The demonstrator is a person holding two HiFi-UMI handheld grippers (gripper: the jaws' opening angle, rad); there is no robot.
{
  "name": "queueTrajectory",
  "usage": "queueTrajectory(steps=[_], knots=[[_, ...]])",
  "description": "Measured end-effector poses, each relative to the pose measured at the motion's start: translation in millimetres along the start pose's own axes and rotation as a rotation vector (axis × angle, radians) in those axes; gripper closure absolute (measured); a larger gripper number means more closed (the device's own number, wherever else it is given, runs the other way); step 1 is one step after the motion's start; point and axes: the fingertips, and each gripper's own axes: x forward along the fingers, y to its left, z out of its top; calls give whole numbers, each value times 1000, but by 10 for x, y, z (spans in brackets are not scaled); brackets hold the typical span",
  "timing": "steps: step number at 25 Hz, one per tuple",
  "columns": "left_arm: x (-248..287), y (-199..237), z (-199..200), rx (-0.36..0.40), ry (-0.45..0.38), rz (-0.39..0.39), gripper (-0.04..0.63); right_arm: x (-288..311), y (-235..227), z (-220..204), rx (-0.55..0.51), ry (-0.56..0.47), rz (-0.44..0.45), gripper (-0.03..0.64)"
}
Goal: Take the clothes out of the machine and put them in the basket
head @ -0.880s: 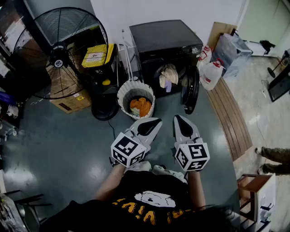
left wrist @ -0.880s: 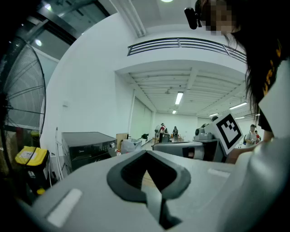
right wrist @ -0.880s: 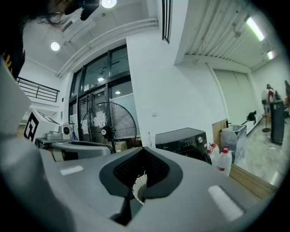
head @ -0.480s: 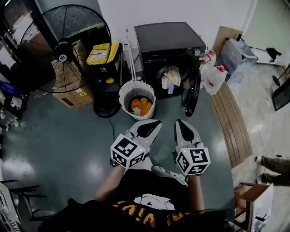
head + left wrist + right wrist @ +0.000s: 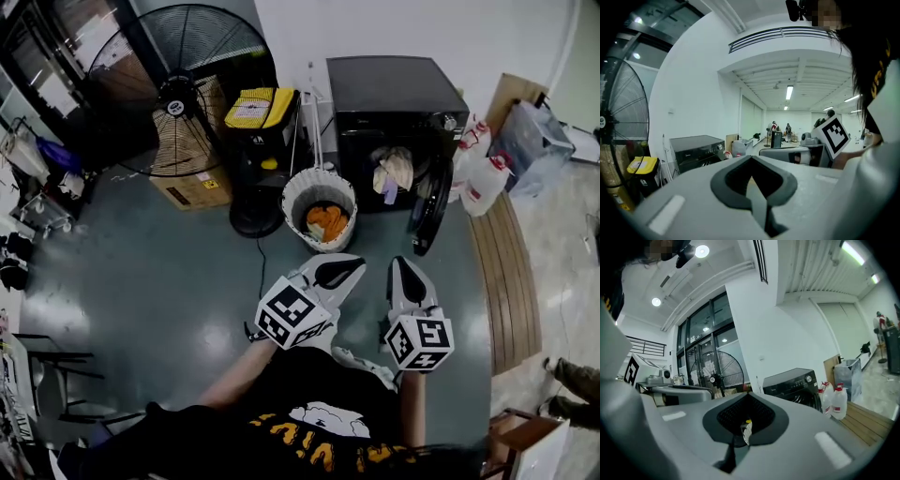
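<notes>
Clothes, pale and crumpled [image 5: 395,171], hang out of the opening of the black front-loading washing machine [image 5: 394,89], whose round door [image 5: 432,204] stands swung open. Just left of the machine's front, a white woven laundry basket [image 5: 319,175] sits on the grey-green floor [image 5: 159,272] with an orange garment [image 5: 328,223] inside. You hold both grippers low before you, apart from machine and basket. Your left gripper [image 5: 351,263] has its jaws pressed together on nothing; your right gripper [image 5: 399,265] is likewise closed and empty.
</notes>
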Motion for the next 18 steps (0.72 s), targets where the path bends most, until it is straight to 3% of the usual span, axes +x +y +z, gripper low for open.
queueTrajectory(steps=[11, 18], knots=[[380, 376, 57, 20, 2, 4, 595, 368, -312, 63, 27, -18, -4, 598], [711, 1060, -14, -19, 26, -10, 595, 1050, -569, 71, 43, 11, -35, 599]])
